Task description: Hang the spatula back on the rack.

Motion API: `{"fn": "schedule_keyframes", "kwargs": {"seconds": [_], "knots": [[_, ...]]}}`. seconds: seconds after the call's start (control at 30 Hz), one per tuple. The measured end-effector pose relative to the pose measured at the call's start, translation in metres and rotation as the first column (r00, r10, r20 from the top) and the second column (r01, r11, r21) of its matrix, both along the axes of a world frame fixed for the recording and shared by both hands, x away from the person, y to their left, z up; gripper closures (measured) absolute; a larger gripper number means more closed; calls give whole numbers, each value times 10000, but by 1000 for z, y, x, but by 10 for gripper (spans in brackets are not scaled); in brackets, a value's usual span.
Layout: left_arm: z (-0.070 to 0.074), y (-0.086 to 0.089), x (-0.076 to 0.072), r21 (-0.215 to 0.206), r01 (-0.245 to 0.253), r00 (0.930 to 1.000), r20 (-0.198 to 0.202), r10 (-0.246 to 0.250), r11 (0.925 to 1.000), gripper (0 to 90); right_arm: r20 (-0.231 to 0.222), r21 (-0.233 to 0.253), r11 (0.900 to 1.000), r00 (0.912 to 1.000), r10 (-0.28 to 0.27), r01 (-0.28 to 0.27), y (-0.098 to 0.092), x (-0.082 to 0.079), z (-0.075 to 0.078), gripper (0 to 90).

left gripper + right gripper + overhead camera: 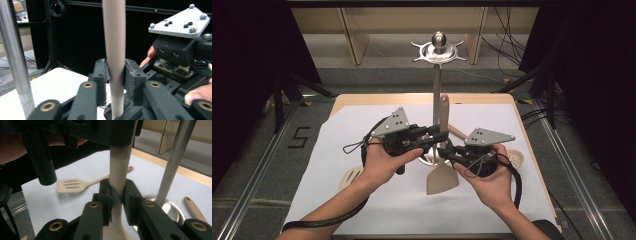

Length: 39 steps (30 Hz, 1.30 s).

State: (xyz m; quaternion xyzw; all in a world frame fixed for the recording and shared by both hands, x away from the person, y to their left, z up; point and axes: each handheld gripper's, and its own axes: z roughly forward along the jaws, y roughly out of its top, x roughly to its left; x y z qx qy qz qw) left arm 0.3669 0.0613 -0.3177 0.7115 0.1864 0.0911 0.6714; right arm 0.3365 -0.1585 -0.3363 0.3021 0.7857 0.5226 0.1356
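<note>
Gripping one beige spatula [442, 165], both tongs' closed jaws hide part of its handle.

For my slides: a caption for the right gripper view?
Right gripper clamps the beige spatula's handle beside the steel pole.

Floor: grey carpeted floor [257, 150], marked with a black numeral 5 [300, 137].
Backdrop: black curtains [252, 45] on both sides.
Furniture: pale wooden panel legs [354, 40] behind.
Cables: loose black cables [507, 45] at the back right.

Beige spatula [442, 170] upright, blade down, beside stand pole.
</note>
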Motion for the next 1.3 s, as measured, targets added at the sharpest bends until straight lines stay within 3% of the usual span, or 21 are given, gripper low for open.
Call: {"fn": "schedule_keyframes", "kwargs": {"seconds": [0.2,0.23,0.27,0.33,0.37,0.4,0.47,0.57,0.63,0.67,0.73,0.87,0.97,1.03,1.1,1.17,1.3], "knots": [[3,1,1,-20,215,9997,-119,-216,9998,758,113,56,10000,9999,79,-79,0,0,0,790],[4,1,1,44,271,9996,-82,-270,9996,759,378,113,9998,9992,134,-138,0,2,0,783],[6,2,1,138,290,9996,-17,-290,9995,760,232,380,9987,9992,316,-325,-1,1,0,709],[7,2,2,172,315,9995,44,-316,9994,760,134,341,9990,9995,292,-297,-1,0,2,675],[8,3,4,127,319,9995,-17,-319,9994,760,840,202,9995,9962,217,-235,-4,2,2,646],[8,3,4,127,319,9995,-17,-319,9994,760,840,202,9995,9962,217,-235,-4,2,2,646],[9,4,6,113,299,9995,-60,-298,9995,760,402,245,9993,9988,285,-295,-7,-1,1,620],[9,5,9,168,274,9996,-33,-273,9995,760,628,162,9995,9977,261,-272,-11,0,-1,612],[9,6,11,241,228,9997,-12,-228,9994,760,405,187,9996,9989,222,-230,-17,0,-4,582],[9,6,11,241,228,9997,-12,-228,9994,760,559,93,9996,9981,257,-262,-20,1,-4,572],[10,7,12,302,221,9997,74,-223,9993,760,349,327,9991,9990,275,-287,-21,1,-5,568],[12,8,16,350,184,9996,193,-191,9992,760,336,138,9998,9993,-147,142,-35,0,-8,568],[14,9,18,367,277,9994,219,-285,9989,760,420,156,9998,9990,-136,130,-40,2,-10,568],[15,10,20,341,342,9991,256,-350,9988,760,7,219,9987,9990,-457,456,-44,0,-13,566],[16,11,22,343,365,9989,265,-375,9987,760,-121,152,9974,9975,-701,703,-51,0,-17,566],[16,11,24,354,365,9990,260,-374,9987,760,93,121,9979,9980,-631,629,-54,2,-19,566],[17,12,27,375,375,9987,323,-388,9986,760,-251,-54,9949,9945,-1012,1011,-59,2,-24,567]]}}
